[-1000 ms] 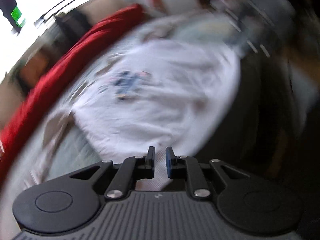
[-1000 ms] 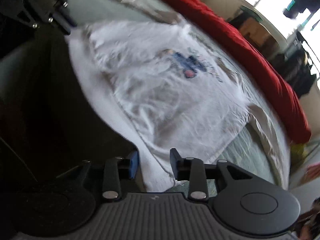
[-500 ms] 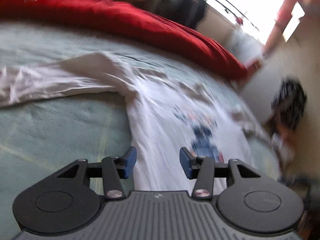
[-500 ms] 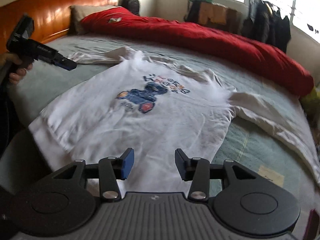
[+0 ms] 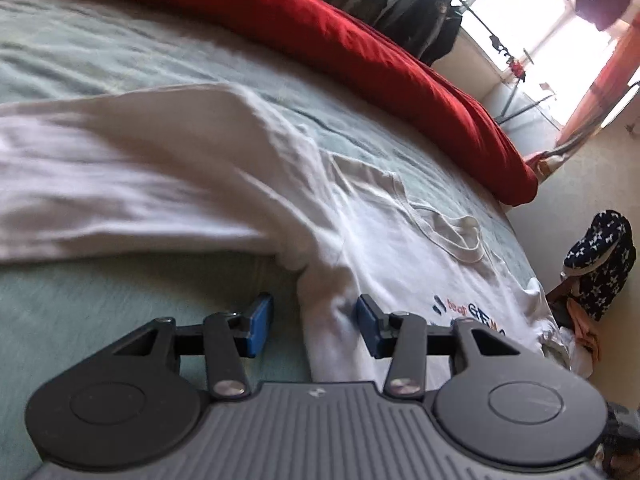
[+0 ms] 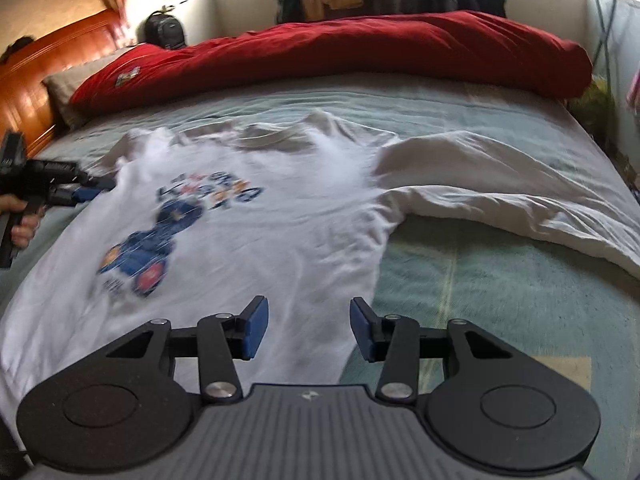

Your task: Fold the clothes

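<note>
The white shirt [image 6: 260, 240] lies flat on the bed [image 6: 500, 280], soft, light and limp; grip seams at the underarm, its 3 o'clock side. Both grippers, left [image 5: 316, 326] and right [image 6: 306, 328], hold their jaws wide apart, gripping nothing.

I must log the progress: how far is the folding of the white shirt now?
Done: the white shirt lies spread flat, print up, on the bed. In hand: nothing; the left gripper and right gripper have open jaws over its edges. Left: every fold; both long sleeves lie stretched out.
</note>
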`<action>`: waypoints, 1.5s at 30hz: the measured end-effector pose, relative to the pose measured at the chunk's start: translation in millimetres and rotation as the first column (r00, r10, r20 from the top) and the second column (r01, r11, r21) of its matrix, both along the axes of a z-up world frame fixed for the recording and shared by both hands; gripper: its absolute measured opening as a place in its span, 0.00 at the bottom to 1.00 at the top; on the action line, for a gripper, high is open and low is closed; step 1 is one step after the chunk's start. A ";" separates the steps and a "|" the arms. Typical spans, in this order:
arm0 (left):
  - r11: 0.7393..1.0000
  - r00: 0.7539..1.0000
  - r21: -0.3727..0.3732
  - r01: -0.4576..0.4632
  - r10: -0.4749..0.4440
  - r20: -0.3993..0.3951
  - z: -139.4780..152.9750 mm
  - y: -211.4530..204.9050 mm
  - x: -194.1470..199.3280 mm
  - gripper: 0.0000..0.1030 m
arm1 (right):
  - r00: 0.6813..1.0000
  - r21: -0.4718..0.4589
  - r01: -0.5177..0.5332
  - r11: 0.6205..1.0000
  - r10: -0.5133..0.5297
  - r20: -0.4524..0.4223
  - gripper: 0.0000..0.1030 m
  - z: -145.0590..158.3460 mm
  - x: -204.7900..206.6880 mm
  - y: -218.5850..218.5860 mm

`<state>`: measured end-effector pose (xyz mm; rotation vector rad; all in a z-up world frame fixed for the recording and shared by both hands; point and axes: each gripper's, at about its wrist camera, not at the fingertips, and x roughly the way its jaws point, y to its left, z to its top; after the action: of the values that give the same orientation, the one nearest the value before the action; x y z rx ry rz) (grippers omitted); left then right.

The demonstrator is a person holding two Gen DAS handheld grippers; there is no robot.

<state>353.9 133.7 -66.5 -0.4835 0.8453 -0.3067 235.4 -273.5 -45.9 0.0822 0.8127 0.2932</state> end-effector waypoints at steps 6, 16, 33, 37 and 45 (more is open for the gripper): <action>0.999 0.998 0.030 0.023 -0.025 0.050 -2.2 -15.5 8.3 0.33 | 0.998 0.065 0.065 0.996 -0.064 -0.022 0.50 -20.4 27.4 -9.3; 0.992 0.994 -0.100 -0.083 0.090 0.069 7.9 15.9 9.8 0.17 | 0.998 0.089 0.068 0.994 -0.068 -0.013 0.57 -24.4 29.6 -11.9; 0.999 0.998 0.036 -0.031 0.028 0.064 14.5 23.8 -52.0 0.12 | 0.992 0.107 0.124 0.987 -0.125 0.005 0.61 -13.6 8.0 -22.5; 0.999 0.998 0.039 0.015 -0.018 0.068 13.6 22.9 -100.8 0.12 | 0.989 0.118 0.143 0.983 -0.146 0.022 0.63 -6.8 -17.2 -26.6; 0.997 0.994 0.041 0.070 -0.073 0.079 9.9 3.2 -159.7 0.12 | 0.986 0.140 0.148 0.979 -0.157 0.057 0.64 3.9 -66.0 -16.5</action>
<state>194.2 136.9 -56.5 -0.4034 0.7902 -0.3733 169.4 -290.1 -42.0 0.2594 0.7143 0.2043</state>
